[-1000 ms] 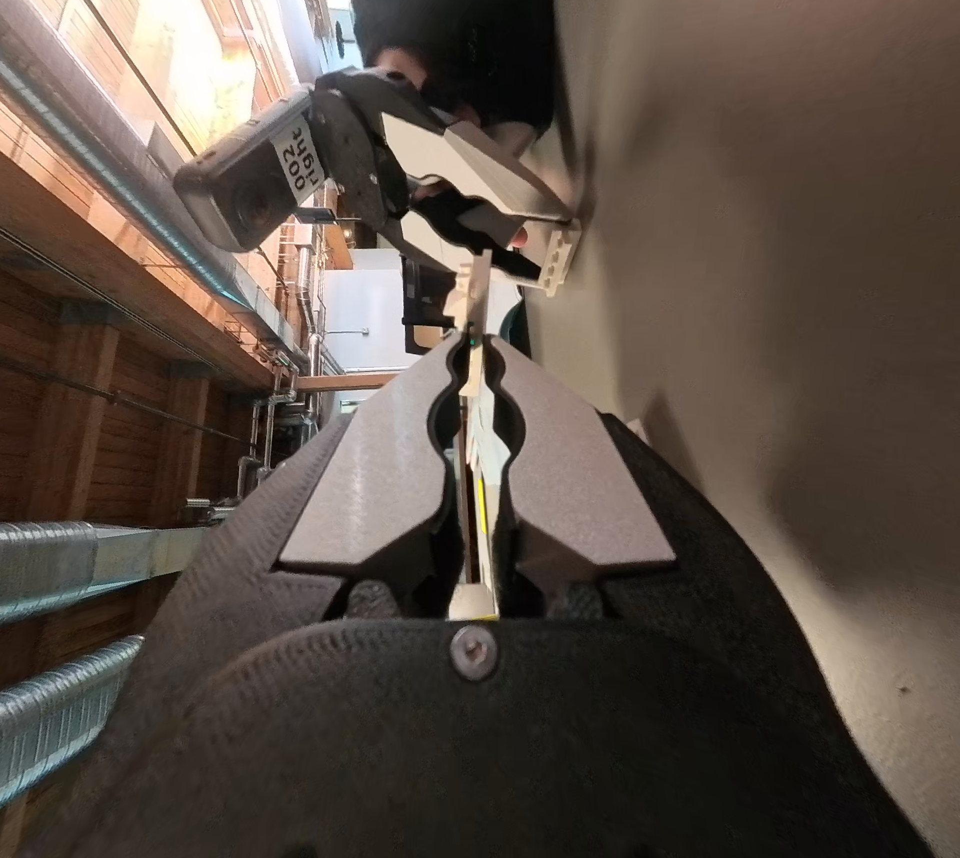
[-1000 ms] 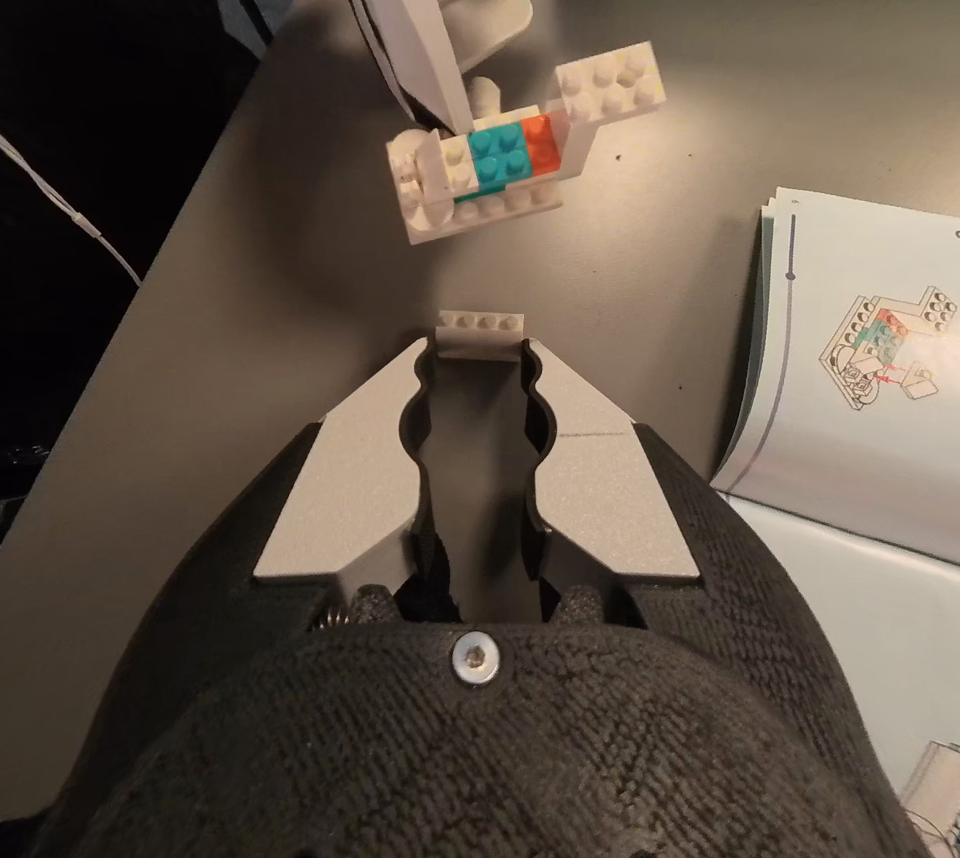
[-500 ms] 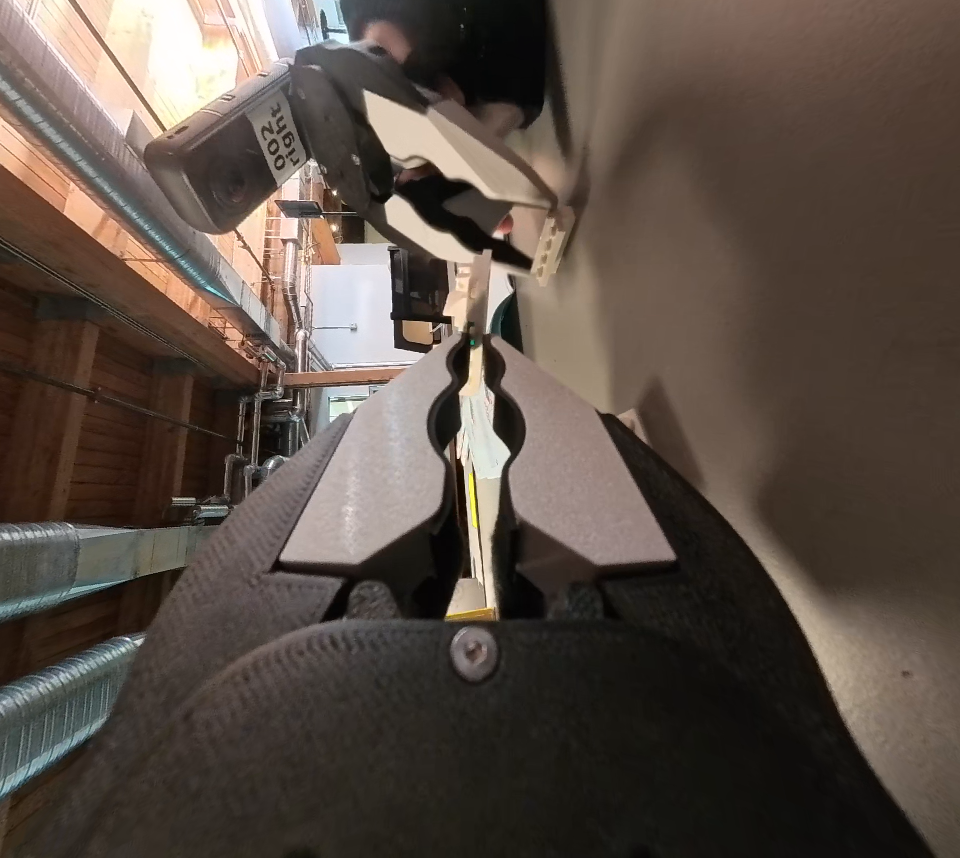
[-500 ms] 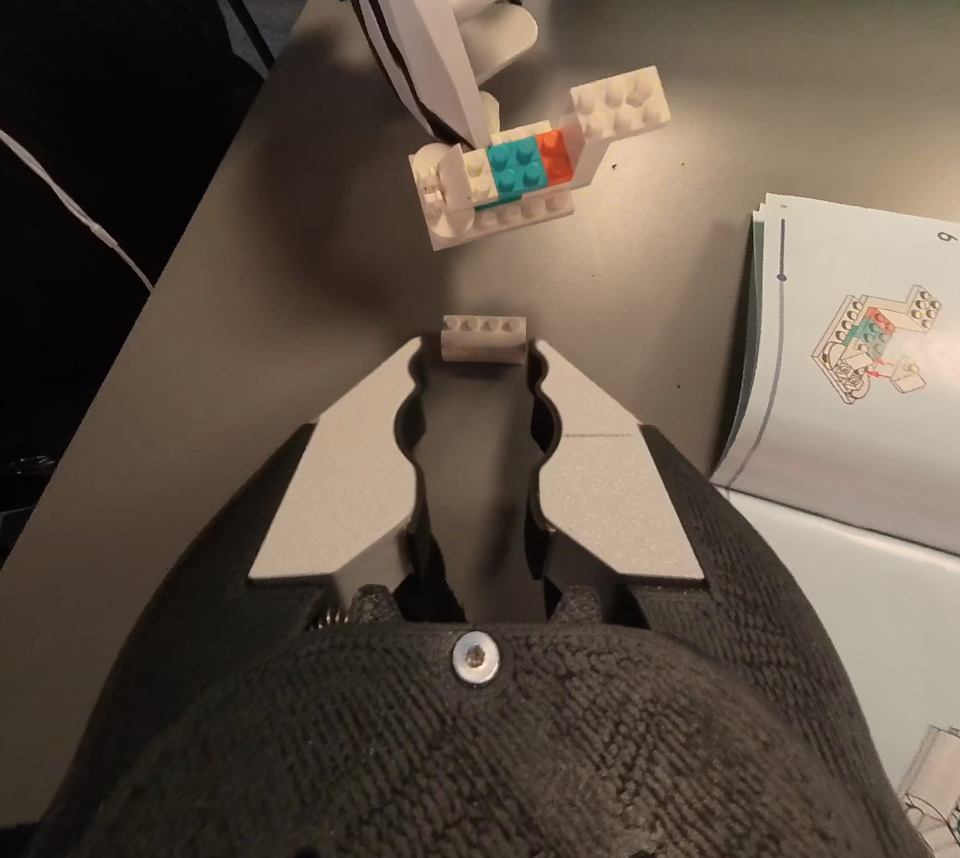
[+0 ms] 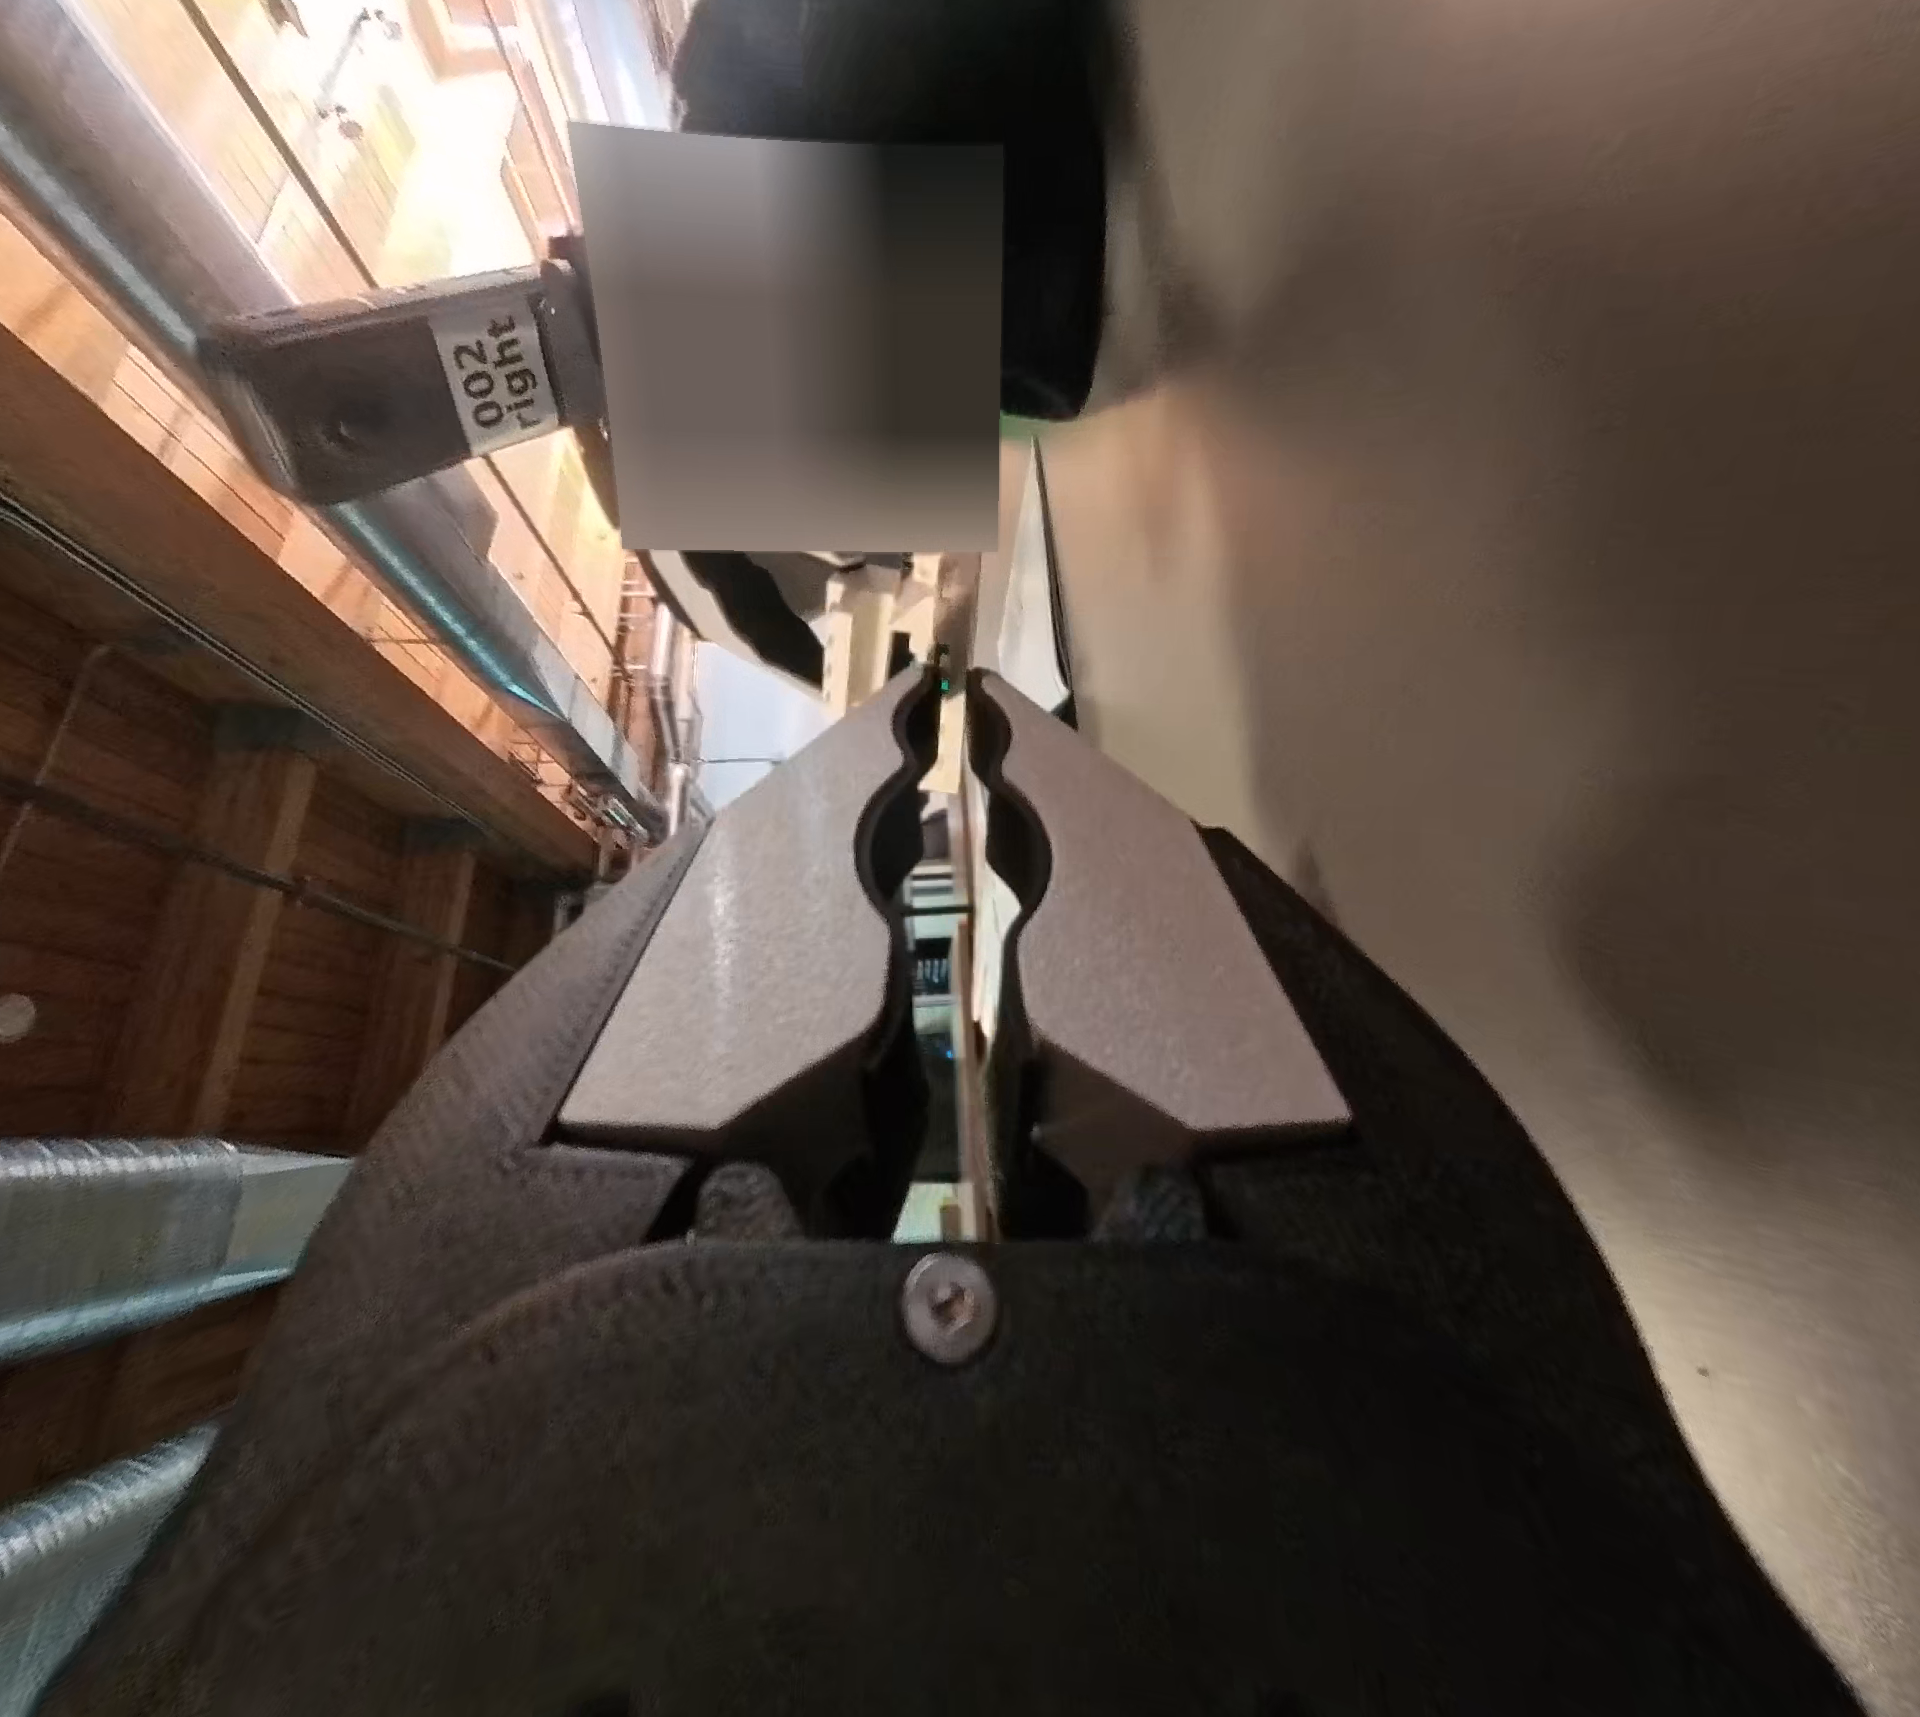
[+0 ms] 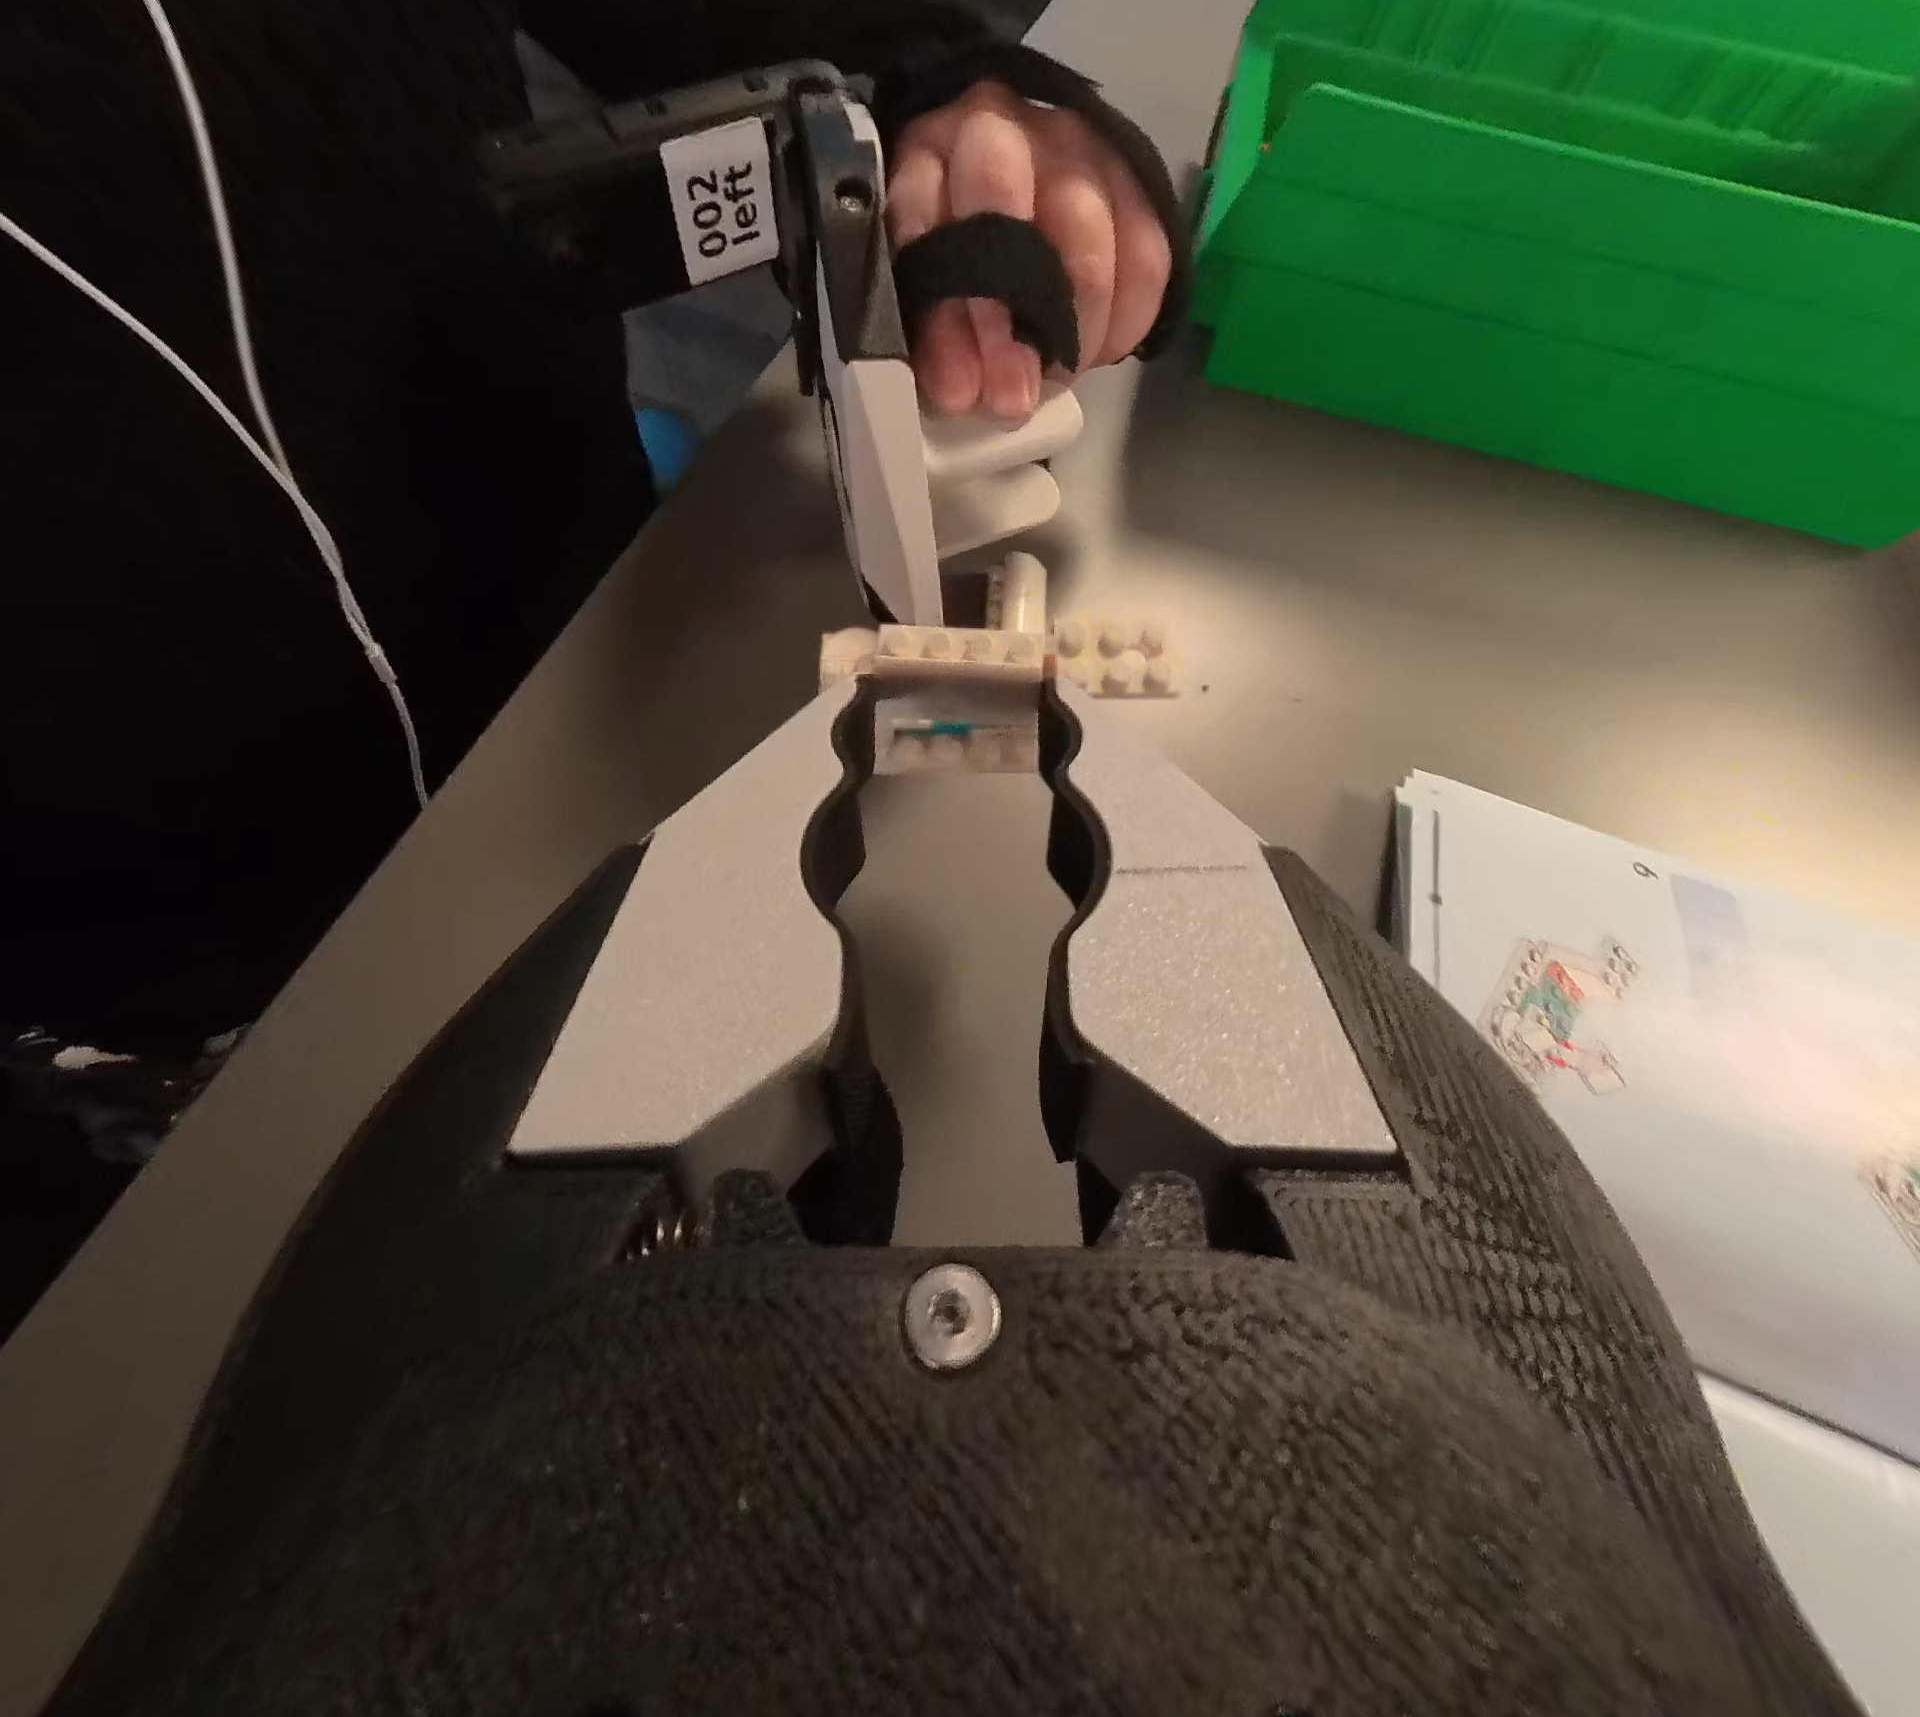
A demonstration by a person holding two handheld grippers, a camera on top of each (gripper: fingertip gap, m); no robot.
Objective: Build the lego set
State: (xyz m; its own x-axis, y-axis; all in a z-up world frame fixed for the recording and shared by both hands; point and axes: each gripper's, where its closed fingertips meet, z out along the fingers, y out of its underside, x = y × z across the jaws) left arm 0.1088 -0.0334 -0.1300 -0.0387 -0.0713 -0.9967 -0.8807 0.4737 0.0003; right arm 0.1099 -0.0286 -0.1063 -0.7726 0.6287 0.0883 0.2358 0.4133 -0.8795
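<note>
The white brick [image 6: 958,680] sits crosswise between the tips of my right gripper [image 6: 954,699], its long axis running left to right across the gap and its studs facing up and away from me. My right fingers are set narrow, just the brick's length apart, clamped on its two short ends. Directly ahead of it, touching or all but touching, is the half-built model [image 6: 1039,665]: a white base with a teal strip showing under my brick and a studded white wing out to the right. So the brick lies straight in front of the model's near edge, parallel to its row of studs, and I judge the coming move to be a short push forward and down to seat it.

My left gripper [image 6: 914,597] comes down on the model from above, its fingers nearly closed on a thin white part of the build [image 5: 948,737]; the left wrist view shows that sliver pinched between the tips. Both grippers are at the model, the right one carrying the piece.

Much is hard to read. My own brick covers the spot where it should land, so I cannot tell whether the studs are lined up. The left wrist view is turned sideways, and a blurred patch hides most of the right gripper there. Beyond lie the grey table [image 6: 1455,628], the instruction booklet [image 6: 1662,1023] to the right and the green bin [image 6: 1579,275] behind.
</note>
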